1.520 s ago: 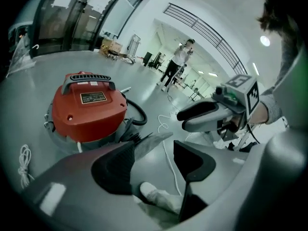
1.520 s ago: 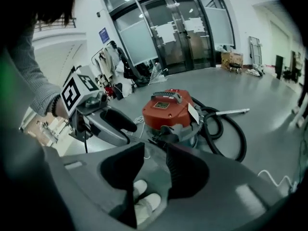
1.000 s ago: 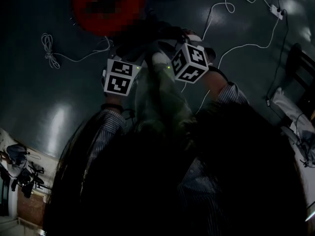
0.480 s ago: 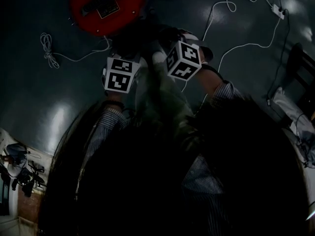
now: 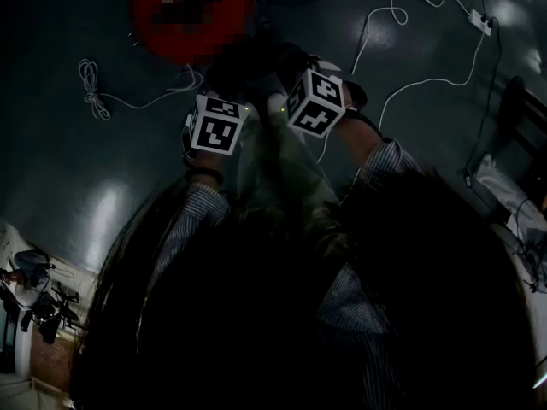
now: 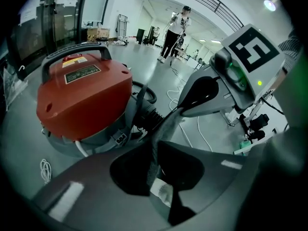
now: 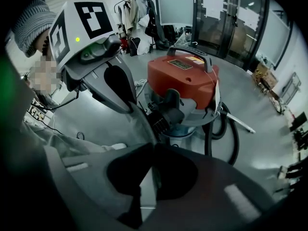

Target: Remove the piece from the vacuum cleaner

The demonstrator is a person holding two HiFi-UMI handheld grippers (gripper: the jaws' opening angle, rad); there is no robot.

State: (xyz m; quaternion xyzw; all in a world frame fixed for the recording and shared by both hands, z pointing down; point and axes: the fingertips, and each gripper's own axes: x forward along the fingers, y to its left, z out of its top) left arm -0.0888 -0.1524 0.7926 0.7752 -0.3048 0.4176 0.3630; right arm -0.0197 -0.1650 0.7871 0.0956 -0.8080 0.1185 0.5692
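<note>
Only gripper views show vacuum cleaner [image 6: 84, 100] handle [image 6: 79, 50] beyond grey cloth [image 6: 162, 129].

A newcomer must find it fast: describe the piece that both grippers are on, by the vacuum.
Find the red vacuum. By its black ribbed port, a grey cloth runs between the left gripper and right gripper, whose fingers are closing with it between them. It is the only soft, limp sheet there, unlike the hard hose and thin white cables.

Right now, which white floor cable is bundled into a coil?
The cable left of the vacuum cleaner, coiled at its end; the cables on the right run loose to the power strip.
</note>
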